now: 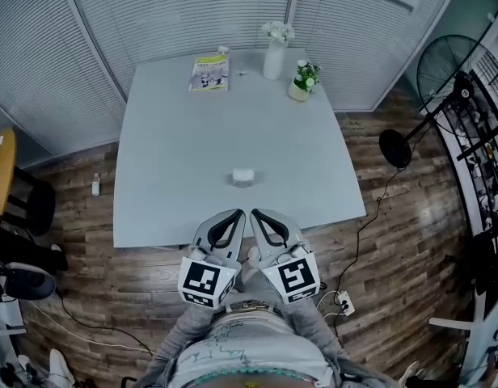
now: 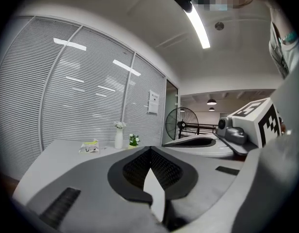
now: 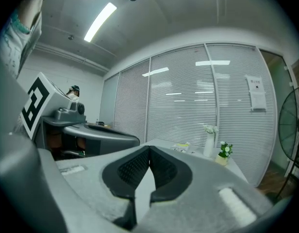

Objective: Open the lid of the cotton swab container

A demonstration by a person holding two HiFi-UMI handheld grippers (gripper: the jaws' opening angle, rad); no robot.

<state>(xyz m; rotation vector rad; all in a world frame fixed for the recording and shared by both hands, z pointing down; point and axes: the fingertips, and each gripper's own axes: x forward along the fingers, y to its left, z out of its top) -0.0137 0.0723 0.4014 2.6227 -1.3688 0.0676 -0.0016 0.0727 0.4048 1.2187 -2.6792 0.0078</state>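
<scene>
Left hand-held gripper (image 1: 238, 213), right hand-held gripper (image 1: 255, 213) (both closed), swab container (image 1: 243, 177) ahead

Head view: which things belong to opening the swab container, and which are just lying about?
Job: cotton swab container; left tool and right tool, both shut and empty.
Lying about: yellow packet; white vase; potted plant; floor fan.

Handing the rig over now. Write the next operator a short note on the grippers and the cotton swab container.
Left gripper: shut, empty, at the near edge of the table.
Right gripper: shut, empty, beside it.
Cotton swab container: on the table just ahead of both, not touched; too small to tell if it is open.
Done: nothing that shows.
Left: reach in, steady the container, open it.
</scene>
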